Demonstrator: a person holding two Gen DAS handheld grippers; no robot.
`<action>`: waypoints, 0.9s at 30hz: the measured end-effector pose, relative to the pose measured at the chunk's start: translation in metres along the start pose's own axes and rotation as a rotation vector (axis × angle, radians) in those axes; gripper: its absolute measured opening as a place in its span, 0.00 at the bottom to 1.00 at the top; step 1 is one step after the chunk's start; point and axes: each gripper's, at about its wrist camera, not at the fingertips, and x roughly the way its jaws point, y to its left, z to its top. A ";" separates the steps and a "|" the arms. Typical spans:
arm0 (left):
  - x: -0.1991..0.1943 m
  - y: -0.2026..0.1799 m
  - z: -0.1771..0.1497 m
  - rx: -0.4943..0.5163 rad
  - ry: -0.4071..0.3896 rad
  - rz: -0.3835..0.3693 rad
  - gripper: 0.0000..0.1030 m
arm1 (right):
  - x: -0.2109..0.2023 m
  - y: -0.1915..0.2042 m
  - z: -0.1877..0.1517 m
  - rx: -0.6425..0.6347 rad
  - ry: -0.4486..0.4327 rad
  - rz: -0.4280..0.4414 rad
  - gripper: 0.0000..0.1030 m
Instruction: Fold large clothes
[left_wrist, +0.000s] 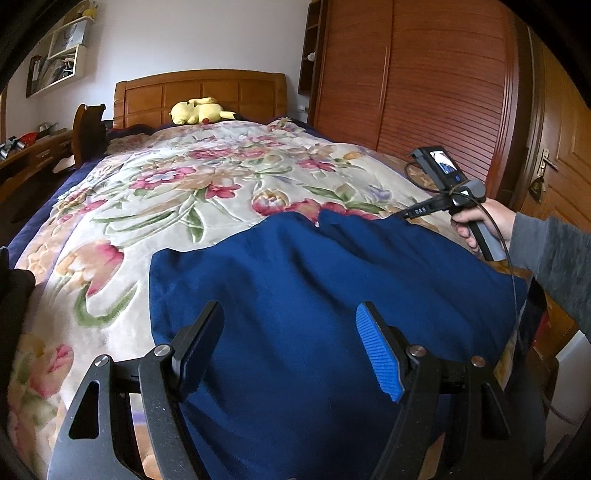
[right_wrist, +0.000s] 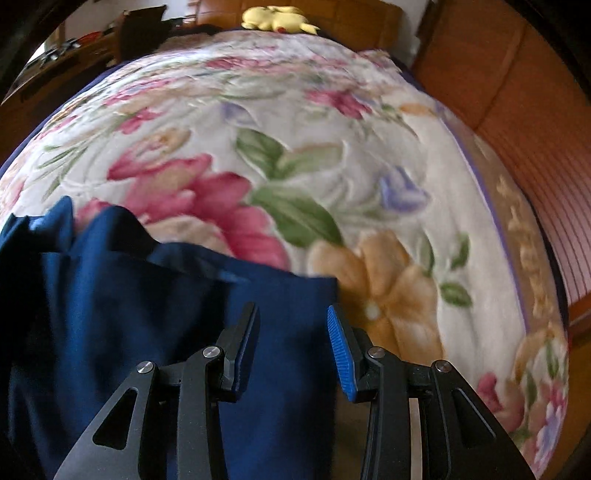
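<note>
A large navy blue garment (left_wrist: 295, 295) lies spread on the near end of a bed with a floral blanket (left_wrist: 184, 184). My left gripper (left_wrist: 290, 332) is open above the garment's near middle and holds nothing. My right gripper (right_wrist: 291, 332) is open over the garment's right edge (right_wrist: 280, 302), with the cloth under its left finger and the blanket (right_wrist: 369, 184) under its right finger. In the left wrist view the right gripper (left_wrist: 410, 213) shows at the garment's far right corner, held in a hand (left_wrist: 480, 225).
A yellow plush toy (left_wrist: 199, 110) lies by the wooden headboard (left_wrist: 199, 92). A tall wooden wardrobe (left_wrist: 413, 81) stands along the bed's right side, with a door (left_wrist: 561, 166) beside it. A desk (left_wrist: 33, 147) and a chair (left_wrist: 86, 129) stand at the left.
</note>
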 end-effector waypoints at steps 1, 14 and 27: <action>0.001 0.000 0.000 -0.001 0.001 0.000 0.73 | 0.004 -0.004 -0.001 0.010 0.012 0.010 0.38; 0.006 -0.003 0.000 0.004 0.010 0.001 0.73 | 0.005 -0.010 -0.006 -0.036 0.009 0.107 0.05; 0.003 -0.001 0.000 -0.008 -0.003 0.003 0.73 | -0.021 -0.055 -0.019 0.046 -0.051 -0.084 0.03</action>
